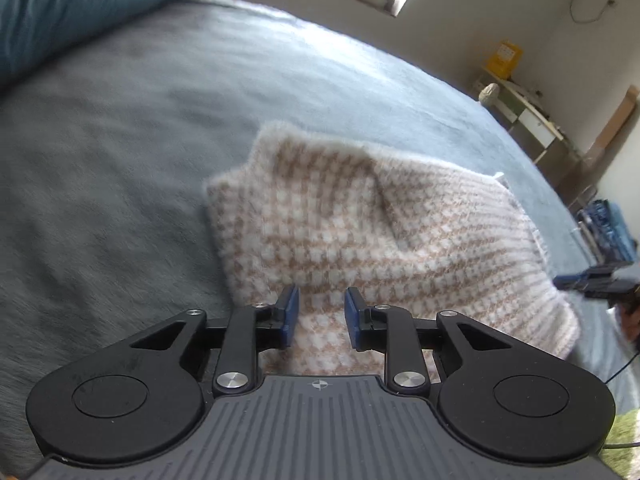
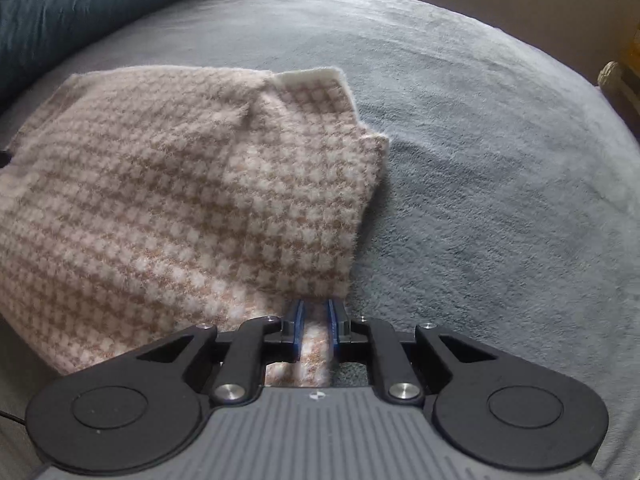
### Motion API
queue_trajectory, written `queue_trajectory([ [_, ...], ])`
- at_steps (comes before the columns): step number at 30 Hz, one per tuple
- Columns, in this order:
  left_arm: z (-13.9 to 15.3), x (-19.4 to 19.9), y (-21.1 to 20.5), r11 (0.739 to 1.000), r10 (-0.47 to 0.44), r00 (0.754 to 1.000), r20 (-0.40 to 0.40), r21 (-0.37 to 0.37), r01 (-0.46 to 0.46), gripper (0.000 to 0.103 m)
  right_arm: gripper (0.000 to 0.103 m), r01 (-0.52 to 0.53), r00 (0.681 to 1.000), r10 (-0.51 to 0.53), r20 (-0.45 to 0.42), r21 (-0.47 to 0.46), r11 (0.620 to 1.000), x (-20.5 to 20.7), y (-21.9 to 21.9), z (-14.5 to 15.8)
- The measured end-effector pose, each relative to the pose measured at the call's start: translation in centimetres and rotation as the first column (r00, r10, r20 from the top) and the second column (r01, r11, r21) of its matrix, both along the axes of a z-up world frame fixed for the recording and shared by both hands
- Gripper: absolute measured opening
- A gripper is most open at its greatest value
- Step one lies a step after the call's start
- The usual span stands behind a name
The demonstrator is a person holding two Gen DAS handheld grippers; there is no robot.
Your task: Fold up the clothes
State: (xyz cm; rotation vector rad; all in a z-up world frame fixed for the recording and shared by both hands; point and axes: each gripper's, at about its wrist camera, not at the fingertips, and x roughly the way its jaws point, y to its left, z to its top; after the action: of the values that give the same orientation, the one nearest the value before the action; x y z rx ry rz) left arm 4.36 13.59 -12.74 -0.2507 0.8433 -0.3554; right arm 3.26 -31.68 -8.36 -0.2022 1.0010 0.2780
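Right wrist view: right gripper (image 2: 316, 326) tilted steeply down, pads clamping the fuzzy beige-and-white checked knit sweater (image 2: 180, 200).
Left wrist view: left gripper (image 1: 321, 316) angled down over the sweater (image 1: 360, 232), jaws apart, gripping nothing.

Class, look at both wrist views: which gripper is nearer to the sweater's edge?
Right. The right gripper has the sweater edge between its pads; the left gripper hovers open above the knit, gripping nothing.

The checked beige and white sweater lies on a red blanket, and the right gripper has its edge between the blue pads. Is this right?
Not quite: the blanket is grey, not red, as the right wrist view shows. The rest holds: the checked sweater lies on it, its edge between the right gripper's blue pads.
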Motion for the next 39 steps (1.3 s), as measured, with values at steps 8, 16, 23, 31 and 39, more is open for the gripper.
queue_trajectory([
  [8,2.6,1.9,-6.7,0.979,-0.200,0.968,0.155,0.063,0.192,0.027,0.013,-0.245,0.958,0.232,0.168,0.057,0.968,2.0,9.2,5.5],
  [16,-3.2,2.6,-12.0,0.927,-0.320,0.935,0.153,0.254,0.275,0.034,0.012,-0.333,0.933,0.329,0.147,0.003,0.943,4.7,14.4,-1.8],
  [23,0.9,3.4,-10.6,0.955,-0.274,0.940,0.203,0.170,0.242,0.034,0.012,-0.293,0.945,0.276,0.174,0.078,0.953,5.4,13.9,2.5],
  [31,-3.1,6.9,-12.1,0.968,-0.195,0.965,0.178,0.191,0.160,0.035,0.012,-0.190,0.978,0.178,0.112,0.103,0.976,9.3,14.1,-1.5],
  [39,-1.9,6.6,-10.7,0.987,-0.067,0.978,0.195,0.159,0.036,0.034,0.013,-0.186,0.975,0.147,0.168,0.246,0.951,10.2,13.6,1.2],
])
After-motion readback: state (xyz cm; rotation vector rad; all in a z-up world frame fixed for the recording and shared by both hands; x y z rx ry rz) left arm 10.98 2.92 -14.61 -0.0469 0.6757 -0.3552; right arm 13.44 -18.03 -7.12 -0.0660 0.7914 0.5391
